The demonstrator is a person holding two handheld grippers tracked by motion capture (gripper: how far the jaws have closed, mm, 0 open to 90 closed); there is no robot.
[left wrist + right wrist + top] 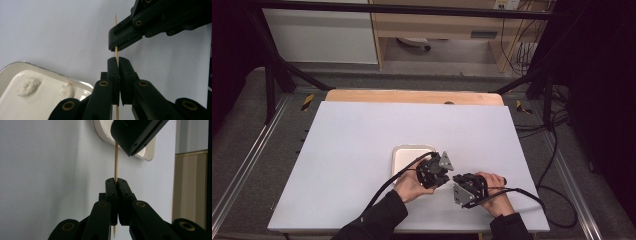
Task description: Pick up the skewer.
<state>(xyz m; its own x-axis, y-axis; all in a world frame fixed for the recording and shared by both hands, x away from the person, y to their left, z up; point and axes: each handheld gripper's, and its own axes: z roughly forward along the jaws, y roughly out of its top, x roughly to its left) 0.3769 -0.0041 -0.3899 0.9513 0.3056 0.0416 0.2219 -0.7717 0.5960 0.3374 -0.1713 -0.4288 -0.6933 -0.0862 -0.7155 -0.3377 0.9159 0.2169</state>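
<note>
Left gripper (118,60) and right gripper (116,180) are both pinching one thin wooden skewer (116,160) above the white table (352,150), its long axis running twelve to six between them, while the tray (404,152) is lying at ten o'clock.

Two grippers (447,177) meeting, tray (404,152) perhaps empty
</note>
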